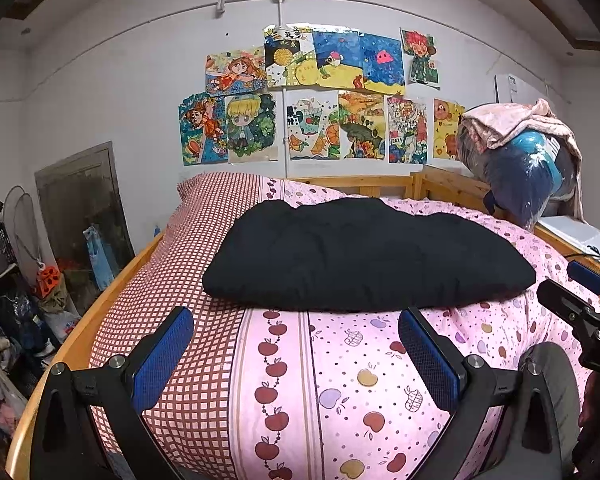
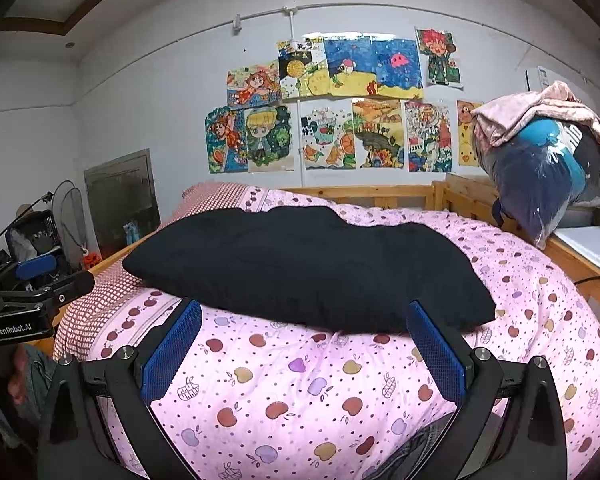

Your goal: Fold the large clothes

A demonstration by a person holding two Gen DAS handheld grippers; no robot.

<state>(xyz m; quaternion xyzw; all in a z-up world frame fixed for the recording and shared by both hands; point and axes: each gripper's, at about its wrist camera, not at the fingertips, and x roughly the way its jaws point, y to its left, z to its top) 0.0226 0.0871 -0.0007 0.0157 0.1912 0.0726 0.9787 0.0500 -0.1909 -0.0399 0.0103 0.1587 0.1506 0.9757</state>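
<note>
A black garment lies folded into a thick oblong on the pink apple-print quilt of the bed. My left gripper hovers open just short of its near edge, nothing between the blue pads. In the right wrist view the same black garment stretches across the quilt, and my right gripper stands open at its near edge, also empty. The right gripper shows at the right edge of the left view; the left gripper shows at the left edge of the right view.
A wooden bed frame rings the quilt. A plastic-wrapped bundle with pink cloth on top sits at the far right corner. Drawings cover the wall behind. Cluttered shelves and bags fill the floor to the left.
</note>
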